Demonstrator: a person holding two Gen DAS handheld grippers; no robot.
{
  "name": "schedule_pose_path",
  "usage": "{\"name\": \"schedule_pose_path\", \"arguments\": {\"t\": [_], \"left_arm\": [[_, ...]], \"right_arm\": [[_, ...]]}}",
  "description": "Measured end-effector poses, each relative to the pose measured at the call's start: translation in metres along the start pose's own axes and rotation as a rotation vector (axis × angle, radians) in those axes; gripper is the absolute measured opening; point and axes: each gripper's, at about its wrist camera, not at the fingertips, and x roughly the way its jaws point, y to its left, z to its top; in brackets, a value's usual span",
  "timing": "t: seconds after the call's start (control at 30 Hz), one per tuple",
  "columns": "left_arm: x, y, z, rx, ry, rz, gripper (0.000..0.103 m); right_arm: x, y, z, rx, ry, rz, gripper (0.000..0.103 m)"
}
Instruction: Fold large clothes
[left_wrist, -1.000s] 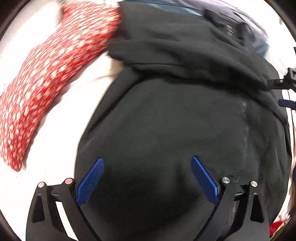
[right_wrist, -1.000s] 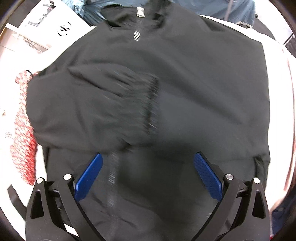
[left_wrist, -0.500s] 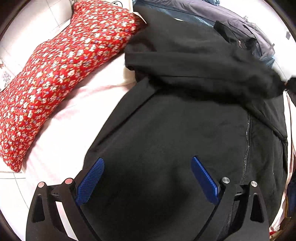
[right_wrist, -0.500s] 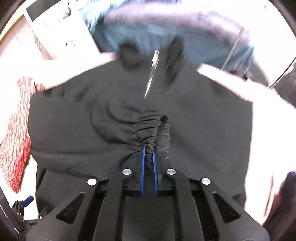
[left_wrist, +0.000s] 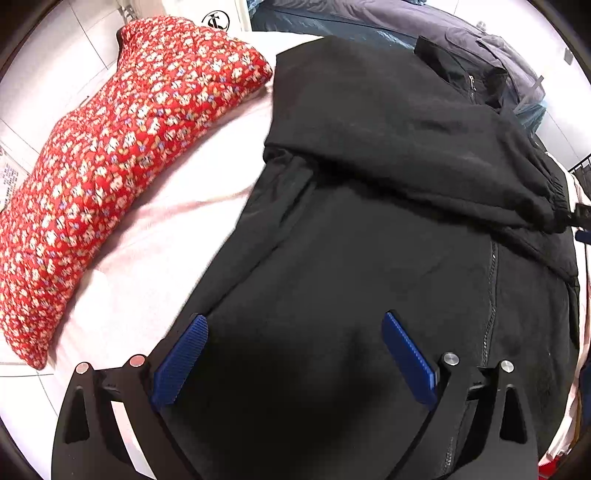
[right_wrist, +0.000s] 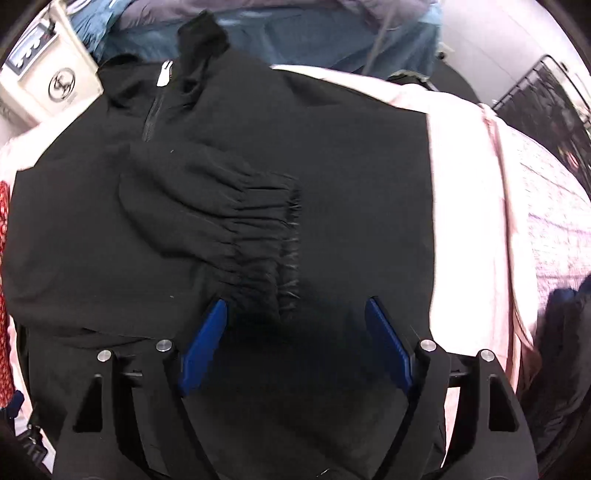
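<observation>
while spread flat, black jacket (right_wrist: 332, 177), sleeve (right_wrist: 221, 206) folded across

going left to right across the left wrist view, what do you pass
red floral garment → bare strip of pink sheet → black jacket body → jacket zipper → elastic sleeve cuff at the right edge

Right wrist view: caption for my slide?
Open right tool above the black jacket, its sleeve cuff folded across the body.

Left claw (left_wrist: 293, 354), right claw (right_wrist: 295, 339) agape.
</observation>
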Motion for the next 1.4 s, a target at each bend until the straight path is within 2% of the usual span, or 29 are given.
{"name": "schedule_pose_path", "arguments": {"t": [0.1,0.17,0.23,0.27,0.33,0.4,0.47,0.53,0.6,0.67,0.77,1.03,1.17,1.3,1.33,1.4], "left_arm": [[-0.001,-0.002,0.013,0.018,-0.025,0.024,0.093],[-0.006,0.0,0.023,0.039,-0.044,0.024,0.093],[-0.008,-0.01,0.041,0.067,-0.072,0.021,0.093],[-0.009,-0.019,0.052,0.091,-0.091,0.017,0.093],[-0.005,-0.04,0.072,0.152,-0.11,0.002,0.093],[0.005,-0.063,0.091,0.218,-0.09,0.005,0.093],[0.014,-0.079,0.102,0.264,-0.081,0.017,0.093],[0.024,-0.089,0.104,0.282,-0.067,0.043,0.094],[0.044,-0.095,0.111,0.272,-0.014,0.026,0.097],[0.059,-0.096,0.113,0.253,0.007,0.01,0.098],[0.074,-0.097,0.115,0.243,0.022,-0.026,0.098],[0.097,-0.112,0.134,0.223,0.065,-0.051,0.098],[0.099,-0.121,0.137,0.216,0.05,-0.045,0.099],[0.095,-0.124,0.13,0.219,0.023,-0.046,0.098],[0.093,-0.124,0.129,0.22,0.022,-0.047,0.098],[0.086,-0.124,0.127,0.219,0.022,-0.058,0.097]], "right_arm": [[-0.014,-0.005,-0.008,0.011,-0.036,-0.067,0.077],[-0.03,-0.005,-0.01,0.006,-0.102,-0.05,0.08],[-0.037,0.006,-0.013,-0.049,-0.126,-0.028,0.088],[-0.038,0.011,-0.008,-0.082,-0.124,-0.018,0.088],[-0.029,0.03,-0.011,-0.167,-0.09,0.002,0.088],[-0.014,0.037,-0.013,-0.185,-0.04,-0.016,0.088],[0.006,0.039,-0.016,-0.158,0.036,-0.045,0.088],[0.028,0.028,-0.021,-0.086,0.126,-0.029,0.088],[0.042,0.013,-0.026,-0.003,0.174,0.031,0.09],[0.052,0.002,-0.027,0.05,0.192,0.074,0.097],[0.06,0.0,-0.025,0.04,0.209,0.097,0.098],[0.07,0.009,-0.014,0.059,0.228,0.066,0.099],[0.071,0.007,-0.014,0.059,0.219,0.076,0.099],[0.062,0.01,-0.029,0.048,0.164,0.064,0.099],[0.056,0.006,-0.044,0.044,0.154,0.066,0.099],[0.052,0.006,-0.047,0.037,0.165,0.063,0.098]]}}
